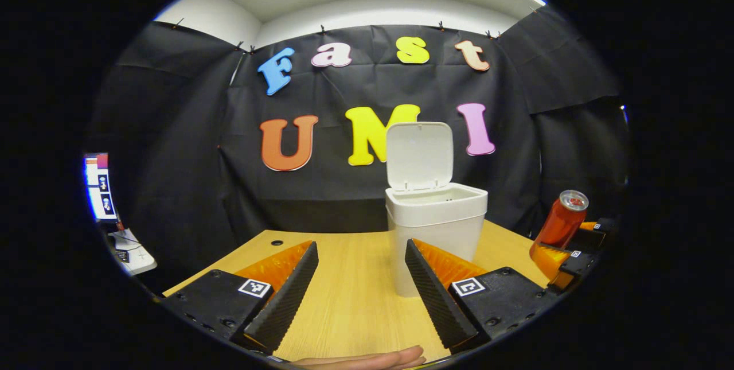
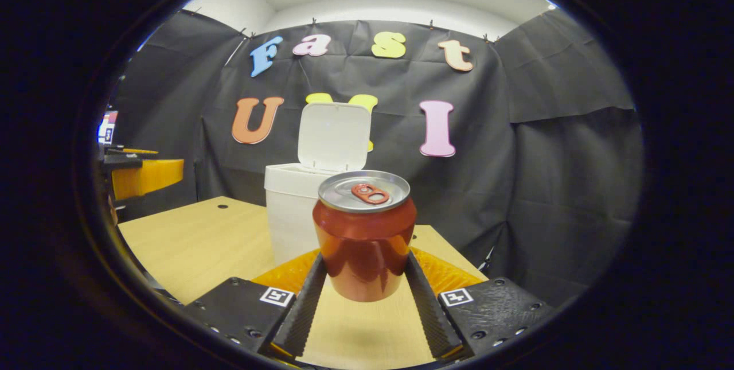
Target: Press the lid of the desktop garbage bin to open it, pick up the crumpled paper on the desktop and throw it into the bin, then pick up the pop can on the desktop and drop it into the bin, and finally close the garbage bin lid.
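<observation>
Your right tongs (image 2: 362, 307) clamp the pop can (image 2: 364, 238) upright, lifted off the counter (image 2: 195, 244) just before the garbage bin (image 2: 289, 209) whose lid (image 2: 334, 136) stands raised, while your left tongs (image 1: 361, 284) gape wide, holding nothing.

Each gripper, the left gripper (image 1: 361, 278) and the right gripper (image 2: 362, 301), has black screw-studded finger mounts bearing small square black-and-white markers, with ribbed inner finger faces.
</observation>
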`<act>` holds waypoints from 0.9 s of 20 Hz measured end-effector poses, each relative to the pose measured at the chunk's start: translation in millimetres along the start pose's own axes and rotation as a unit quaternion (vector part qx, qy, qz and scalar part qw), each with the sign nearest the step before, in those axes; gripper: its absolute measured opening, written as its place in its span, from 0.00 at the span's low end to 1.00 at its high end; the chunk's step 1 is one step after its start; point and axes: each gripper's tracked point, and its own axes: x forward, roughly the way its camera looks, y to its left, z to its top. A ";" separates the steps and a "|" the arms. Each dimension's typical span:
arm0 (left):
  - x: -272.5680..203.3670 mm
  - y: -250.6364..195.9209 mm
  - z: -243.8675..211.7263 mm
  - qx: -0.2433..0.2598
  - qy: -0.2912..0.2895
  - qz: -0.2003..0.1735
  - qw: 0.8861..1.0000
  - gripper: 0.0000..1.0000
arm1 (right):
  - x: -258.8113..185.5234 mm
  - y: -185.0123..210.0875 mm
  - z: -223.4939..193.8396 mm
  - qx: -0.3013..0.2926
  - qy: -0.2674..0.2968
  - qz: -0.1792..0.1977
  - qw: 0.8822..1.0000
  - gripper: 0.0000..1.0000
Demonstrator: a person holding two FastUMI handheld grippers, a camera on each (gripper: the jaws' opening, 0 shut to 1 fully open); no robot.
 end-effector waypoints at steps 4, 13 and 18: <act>-16.8 17.4 -26.5 -0.007 0.002 0.007 1.000 0.98 | -5.2 9.1 -11.9 -0.002 0.010 -0.003 1.000 0.78; -16.3 51.0 -48.4 -0.012 0.025 0.015 1.000 0.99 | -13.1 26.6 -30.5 -0.011 0.040 -0.012 0.999 0.78; -17.6 66.2 -45.5 -0.035 0.025 0.021 0.999 0.98 | -14.9 36.7 -27.6 -0.003 0.062 0.012 0.998 0.78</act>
